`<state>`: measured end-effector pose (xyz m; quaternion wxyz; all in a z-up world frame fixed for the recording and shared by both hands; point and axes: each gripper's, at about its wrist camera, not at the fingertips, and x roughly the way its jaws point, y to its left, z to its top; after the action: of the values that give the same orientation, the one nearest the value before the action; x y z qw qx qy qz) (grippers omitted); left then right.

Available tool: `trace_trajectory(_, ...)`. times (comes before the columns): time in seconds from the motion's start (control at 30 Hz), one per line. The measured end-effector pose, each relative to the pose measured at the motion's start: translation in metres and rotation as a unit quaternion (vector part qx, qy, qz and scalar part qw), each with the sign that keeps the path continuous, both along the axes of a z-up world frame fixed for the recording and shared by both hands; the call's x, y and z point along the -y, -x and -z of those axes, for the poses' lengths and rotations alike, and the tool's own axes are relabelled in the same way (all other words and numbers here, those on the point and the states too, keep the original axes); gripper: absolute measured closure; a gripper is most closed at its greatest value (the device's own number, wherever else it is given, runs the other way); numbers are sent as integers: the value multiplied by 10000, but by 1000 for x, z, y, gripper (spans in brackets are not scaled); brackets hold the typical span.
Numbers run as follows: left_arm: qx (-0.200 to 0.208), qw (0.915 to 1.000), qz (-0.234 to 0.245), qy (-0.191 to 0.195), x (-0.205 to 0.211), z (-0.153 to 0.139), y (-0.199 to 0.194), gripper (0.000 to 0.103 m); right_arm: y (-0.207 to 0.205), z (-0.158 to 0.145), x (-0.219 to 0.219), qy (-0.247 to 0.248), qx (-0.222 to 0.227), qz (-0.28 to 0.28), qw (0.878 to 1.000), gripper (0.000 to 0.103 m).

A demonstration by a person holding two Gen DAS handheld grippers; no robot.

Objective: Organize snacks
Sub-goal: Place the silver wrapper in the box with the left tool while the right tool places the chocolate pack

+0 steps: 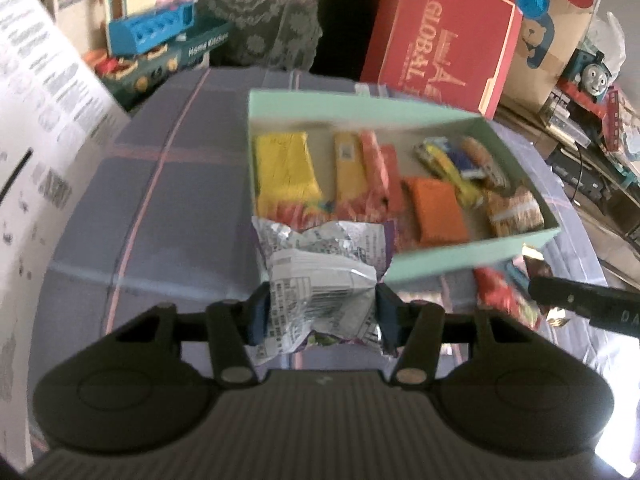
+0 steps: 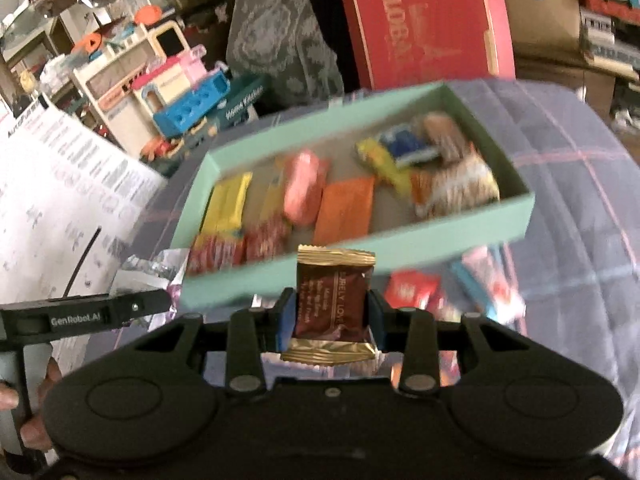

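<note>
My left gripper [image 1: 322, 316] is shut on a crumpled silver and purple snack packet [image 1: 320, 264], held just before the near wall of the mint green box [image 1: 460, 258]. The box holds several snacks: yellow bars [image 1: 284, 168], an orange packet [image 1: 438, 210] and small wrapped pieces [image 1: 460, 160]. In the right wrist view my right gripper [image 2: 332, 312] is shut on an upright brown and gold packet [image 2: 334, 292], in front of the same box [image 2: 400, 242]. Loose red packets [image 2: 412, 290] lie on the cloth beside the box. One finger of the right gripper [image 1: 568, 300] shows at the left view's edge.
A blue-grey plaid cloth [image 1: 168, 208] covers the table. A large red carton [image 1: 440, 40] leans behind the box, with a toy kitchen [image 1: 152, 28] at the back left and a white printed board [image 1: 40, 120] on the left. A person's hand [image 2: 36, 404] holds the left gripper's handle.
</note>
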<state>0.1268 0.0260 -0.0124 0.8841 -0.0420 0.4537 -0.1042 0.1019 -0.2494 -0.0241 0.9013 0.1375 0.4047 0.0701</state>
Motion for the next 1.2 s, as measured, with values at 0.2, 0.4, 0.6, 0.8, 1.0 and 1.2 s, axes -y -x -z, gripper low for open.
trace_trajectory(0.2,130,9999,-38,-56,10,-10,-54,50,-44,-11,6,21,145,60,9999,66)
trace_trajectory(0.4,76,9999,-138,-70,20,-7,-114,50,-97,-13,10,-10,179,95,9998,66)
trace_trajectory(0.6,42,9997,-87,-225,42,4,-163,50,-152,-4,10,-72,83,110,9999,66)
trace_trajectory(0.8,-30,9995,-143,-283,53,18,-197,50,-184,11,9,-197,-52,104,9997,66)
trace_trajectory(1.0,-85,9988,-245,-410,57,32,-215,43,-202,22,1,-261,-93,43,9996,57)
trace_trajectory(1.2,27,9963,-380,-772,59,39,-208,6,-198,20,5,-348,13,224,9991,13)
